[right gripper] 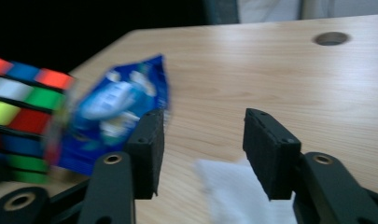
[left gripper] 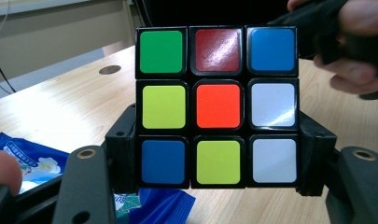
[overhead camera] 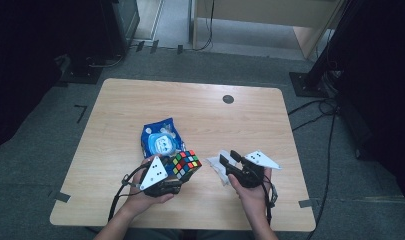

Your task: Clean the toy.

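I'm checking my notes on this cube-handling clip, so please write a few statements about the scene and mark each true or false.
1. The left gripper is shut on the puzzle cube. True.
2. The centre sticker of the cube face shown in the left gripper view is green. False: it is orange; green is at the top left corner.
3. The right gripper clamps the blue packet. False: its jaws stand open with nothing between them, above a white tissue.
4. The blue packet lies on the wooden table, beyond the cube in the high view. True.

scrambled puzzle cube (left gripper: 218, 106) held upright above the table.
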Tool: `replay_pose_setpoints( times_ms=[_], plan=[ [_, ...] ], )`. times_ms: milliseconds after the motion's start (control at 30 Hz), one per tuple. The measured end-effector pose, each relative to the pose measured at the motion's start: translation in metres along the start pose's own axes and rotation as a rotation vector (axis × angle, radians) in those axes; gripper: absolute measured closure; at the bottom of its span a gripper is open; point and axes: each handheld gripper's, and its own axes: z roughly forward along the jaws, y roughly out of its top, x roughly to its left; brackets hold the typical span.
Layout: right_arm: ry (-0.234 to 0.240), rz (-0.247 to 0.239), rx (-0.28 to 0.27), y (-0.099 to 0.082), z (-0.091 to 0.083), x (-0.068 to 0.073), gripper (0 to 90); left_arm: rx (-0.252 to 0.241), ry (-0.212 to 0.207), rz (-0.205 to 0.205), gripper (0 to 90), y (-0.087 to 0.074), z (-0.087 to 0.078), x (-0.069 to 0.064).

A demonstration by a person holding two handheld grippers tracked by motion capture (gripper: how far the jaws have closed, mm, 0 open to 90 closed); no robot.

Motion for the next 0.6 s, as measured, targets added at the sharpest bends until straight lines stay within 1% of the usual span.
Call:
replay_pose_setpoints(
  times_ms=[33,100,133,200,233,300,367,400,433,467,500,533,567,600],
  plan=[
    [0.063,0.037,-0.017,0.006,-0.004,0.010,45.3,-0.002,0.000,0.004,34.2,0.000,0.000,-0.001],
    [0.126,0.075,-0.025,0.010,-0.007,0.021,43.4,-0.001,0.005,0.004,34.2,0.000,0.001,-0.001],
    [0.126,0.075,-0.025,0.010,-0.007,0.021,43.4,-0.001,0.005,0.004,34.2,0.000,0.001,-0.001],
    [0.176,0.094,-0.031,0.012,-0.009,0.033,39.2,-0.002,0.009,0.002,34.2,0.000,0.002,-0.002],
    [0.210,0.113,-0.022,0.014,-0.009,0.044,34.5,-0.001,0.010,0.002,34.2,0.000,0.002,-0.003],
    [0.229,0.130,-0.020,0.014,-0.009,0.052,29.8,-0.002,0.016,0.006,34.2,0.000,0.003,-0.005],
    [0.246,0.157,-0.010,0.014,-0.007,0.058,24.5,-0.001,0.019,0.010,34.2,0.000,0.004,-0.006],
    [0.250,0.164,-0.003,0.013,-0.006,0.060,22.5,0.000,0.025,0.013,34.2,0.000,0.005,-0.007],
    [0.250,0.164,-0.003,0.013,-0.006,0.060,22.5,0.000,0.025,0.013,34.2,0.000,0.005,-0.007],
    [0.255,0.180,0.018,0.011,-0.003,0.063,19.5,-0.001,0.031,0.010,34.2,0.000,0.007,-0.009],
    [0.255,0.180,0.018,0.011,-0.003,0.063,19.5,-0.001,0.031,0.010,34.2,0.000,0.007,-0.009],
    [0.252,0.197,0.036,0.009,0.000,0.065,19.3,-0.002,0.036,0.013,34.2,0.000,0.008,-0.010],
    [0.251,0.202,0.043,0.008,0.002,0.065,19.4,-0.003,0.051,0.020,34.2,0.000,0.009,-0.013],
    [0.251,0.202,0.043,0.008,0.002,0.065,19.4,-0.003,0.051,0.020,34.2,0.000,0.009,-0.013]
  ],
)
